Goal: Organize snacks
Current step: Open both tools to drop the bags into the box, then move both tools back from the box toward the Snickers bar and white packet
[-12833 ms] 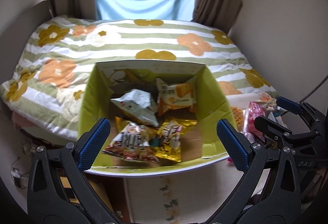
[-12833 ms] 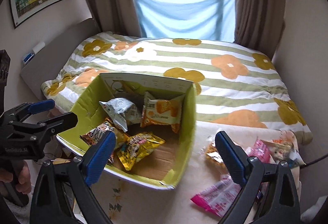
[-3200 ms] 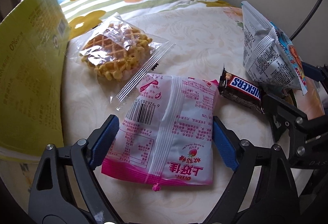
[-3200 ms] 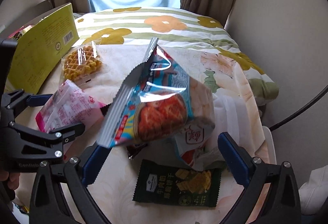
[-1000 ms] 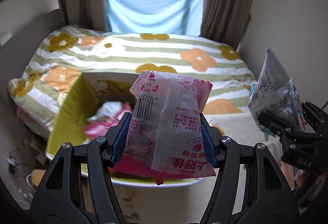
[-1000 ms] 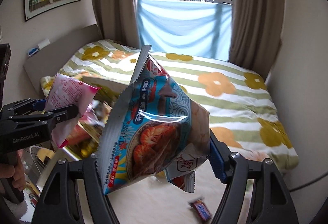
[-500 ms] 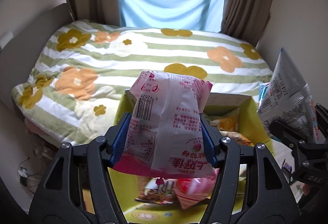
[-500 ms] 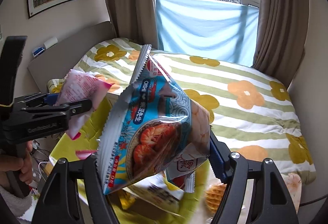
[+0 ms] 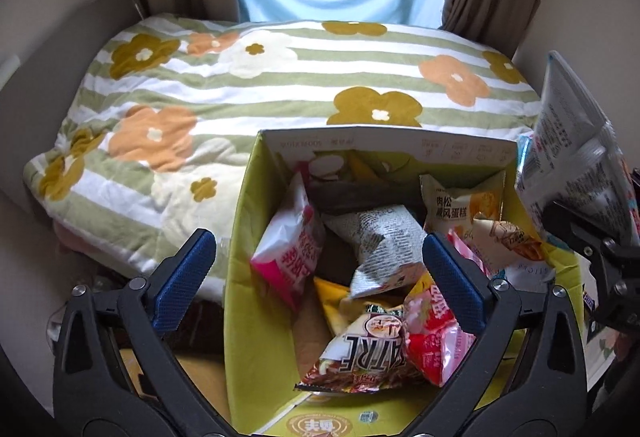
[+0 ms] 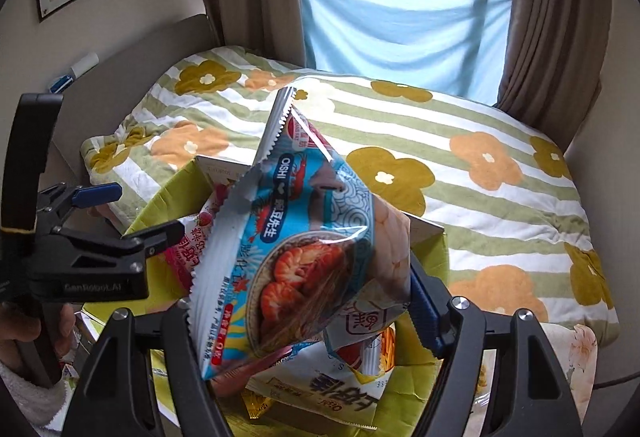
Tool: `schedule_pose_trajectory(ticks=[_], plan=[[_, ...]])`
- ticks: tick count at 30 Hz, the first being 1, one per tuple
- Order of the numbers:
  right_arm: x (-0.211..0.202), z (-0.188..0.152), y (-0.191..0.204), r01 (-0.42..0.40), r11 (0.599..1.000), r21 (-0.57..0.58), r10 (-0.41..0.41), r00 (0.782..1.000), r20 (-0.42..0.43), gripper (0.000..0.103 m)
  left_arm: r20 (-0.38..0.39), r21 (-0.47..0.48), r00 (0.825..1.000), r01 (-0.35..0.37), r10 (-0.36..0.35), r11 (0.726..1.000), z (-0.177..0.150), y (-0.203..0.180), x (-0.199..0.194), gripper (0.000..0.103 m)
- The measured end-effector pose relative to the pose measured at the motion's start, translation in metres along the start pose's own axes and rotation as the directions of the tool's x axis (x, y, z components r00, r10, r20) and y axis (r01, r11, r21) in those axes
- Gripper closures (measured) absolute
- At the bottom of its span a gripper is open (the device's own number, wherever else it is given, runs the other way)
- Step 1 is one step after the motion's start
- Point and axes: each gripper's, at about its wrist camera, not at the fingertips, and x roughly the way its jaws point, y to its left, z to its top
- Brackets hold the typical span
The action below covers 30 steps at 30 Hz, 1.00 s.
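Observation:
A yellow-green cardboard box holds several snack packets. The pink packet leans against its left inner wall. My left gripper hangs open and empty over the box. My right gripper is shut on a blue shrimp-chips bag and holds it above the box's right side. That bag also shows at the right edge of the left wrist view. The left gripper also shows in the right wrist view, at the left.
A bed with a green-striped flowered quilt lies behind the box. A window with a blue cloth and brown curtains is at the back. A flowered tablecloth shows at the right of the box.
My left gripper has opened and the pink packet has dropped into the box. My right gripper with the shrimp-chips bag has moved closer over the box.

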Motion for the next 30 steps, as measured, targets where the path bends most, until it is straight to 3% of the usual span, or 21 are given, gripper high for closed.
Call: schedule_pose_trajectory(ticks=[5,8,9,12,19,30], plan=[[0.01,0.009,0.008,-0.032,0.999,-0.013,0.031,0.999,-0.013,0.031,-0.002,-0.011,1.0,0.003,-0.003,1.0,-0.004,0.0,-0.007,0.0],[0.016,0.01,0.01,-0.035,0.999,-0.026,0.035,0.999,-0.016,0.003,0.003,-0.023,1.0,-0.021,0.021,1.0,-0.008,0.002,-0.012,0.001],[0.016,0.01,0.011,-0.031,0.999,-0.033,0.031,0.999,-0.007,0.001,0.002,-0.026,1.0,-0.017,0.017,0.999,-0.009,0.002,-0.013,0.001],[0.009,0.002,0.012,-0.04,0.998,-0.057,0.042,0.999,0.03,0.001,-0.002,-0.046,1.0,0.002,-0.002,0.999,-0.016,0.005,-0.017,0.001],[0.001,-0.009,0.012,-0.065,0.997,-0.044,0.065,0.998,-0.001,0.001,-0.003,-0.041,1.0,-0.012,0.012,0.999,-0.027,0.0,-0.028,0.001],[-0.039,-0.018,0.007,-0.031,0.999,-0.003,0.032,0.999,0.028,0.001,0.051,-0.018,0.999,0.019,-0.018,1.0,-0.033,-0.017,-0.065,0.001]])
